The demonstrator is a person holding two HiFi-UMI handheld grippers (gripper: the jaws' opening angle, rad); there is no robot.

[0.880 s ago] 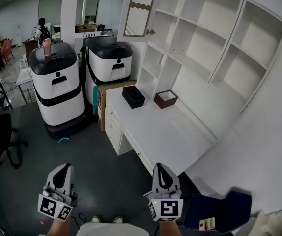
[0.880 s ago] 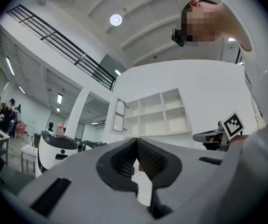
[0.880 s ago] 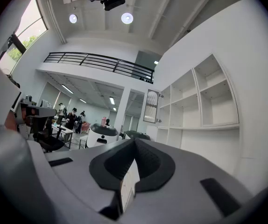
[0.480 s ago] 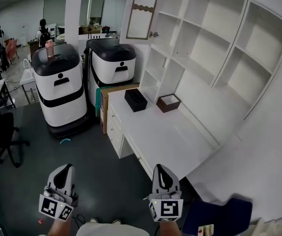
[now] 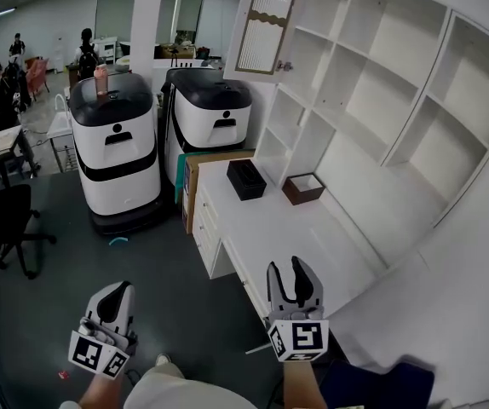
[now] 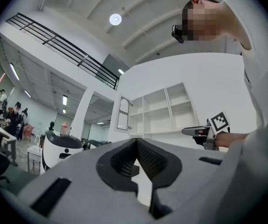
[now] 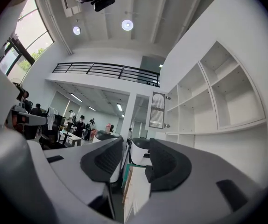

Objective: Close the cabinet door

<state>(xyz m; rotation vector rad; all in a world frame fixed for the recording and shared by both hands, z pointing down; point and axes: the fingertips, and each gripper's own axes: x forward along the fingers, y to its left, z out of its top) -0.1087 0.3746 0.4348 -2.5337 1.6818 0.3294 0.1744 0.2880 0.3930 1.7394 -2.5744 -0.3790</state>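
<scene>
Fingers of the right gripper point(image 5: 284, 267) have been parted, empty, readied for the open cabinet door point(image 5: 264, 24); those of the left gripper point(image 5: 123, 287) are together.

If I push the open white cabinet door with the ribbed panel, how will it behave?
This white-framed cabinet door probably swings rigidly on its hinges. Its ribbed panel looks like glass, so perhaps fragile; pushing the frame near the small knob seems safer.
</scene>
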